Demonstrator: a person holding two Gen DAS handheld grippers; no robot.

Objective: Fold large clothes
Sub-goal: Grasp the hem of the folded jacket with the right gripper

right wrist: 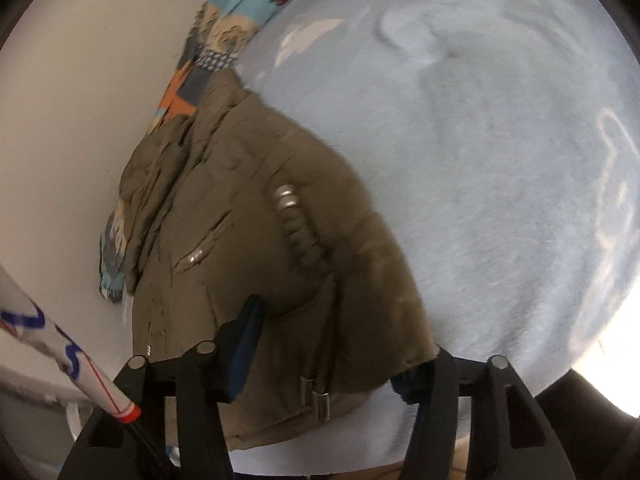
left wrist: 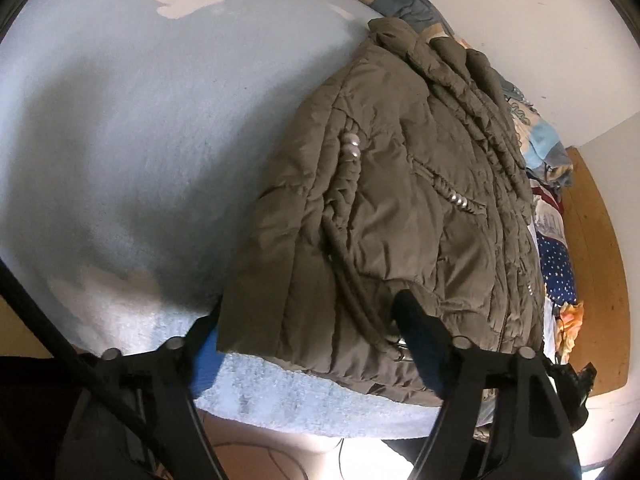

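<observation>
Covering the bed, a pale-blue blanket meets white wall.

**A bedroom in a home**

A bed fills most of both views, covered by a pale blue fleece blanket with cream heart shapes. Along the plain white wall, at the upper right of the left wrist view, lies a rumpled patchwork quilt in blues and oranges. A wooden board, seemingly the bed's frame, runs down the right edge. A padded olive jacket lies on the blanket.
</observation>
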